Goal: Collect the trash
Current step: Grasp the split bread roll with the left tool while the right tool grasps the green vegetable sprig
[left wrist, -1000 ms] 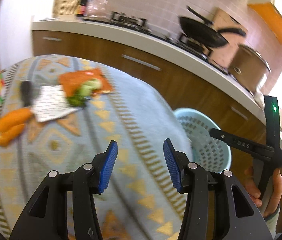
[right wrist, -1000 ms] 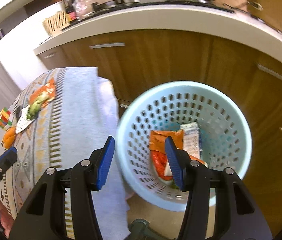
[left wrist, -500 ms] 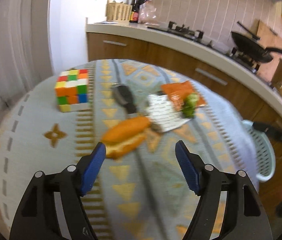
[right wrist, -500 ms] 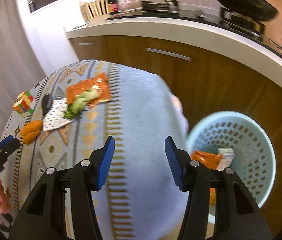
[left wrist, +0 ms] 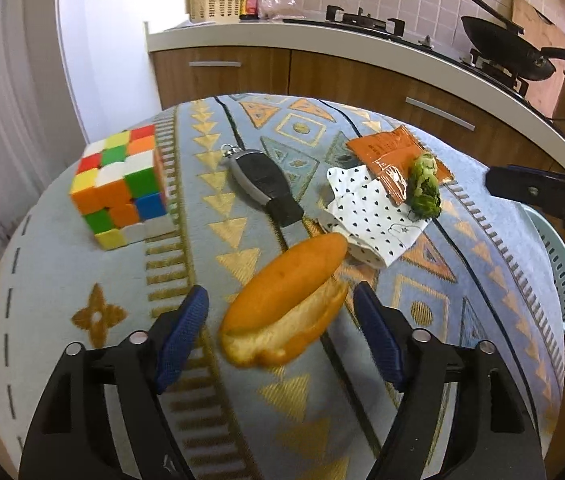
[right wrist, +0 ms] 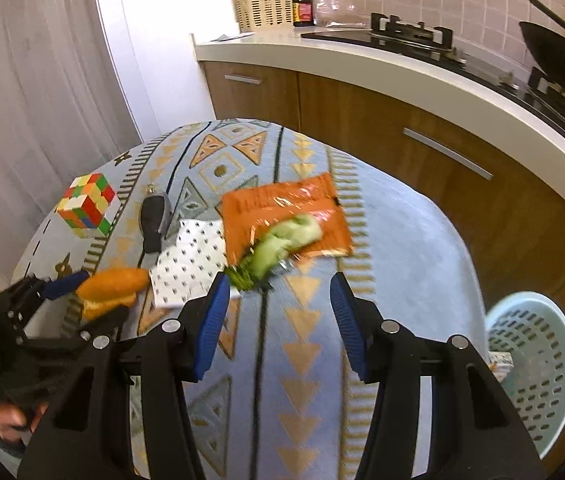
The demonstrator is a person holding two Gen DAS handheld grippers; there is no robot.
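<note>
On the patterned tablecloth [left wrist: 82,280], bread roll [left wrist: 286,300] between left gripper [left wrist: 278,332] fingers.

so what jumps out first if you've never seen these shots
Probably the bread roll, lying on the patterned tablecloth right between the open fingers of the left gripper. Next the bright puzzle cube at the table's left. Then the orange wrapper with the leafy vegetable scrap on it, ahead of the open right gripper.

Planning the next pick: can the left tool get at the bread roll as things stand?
Probably yes. The left tool is open, its fingers either side of the bread roll, nothing between them; the dotted napkin only meets the roll's far end.
</note>
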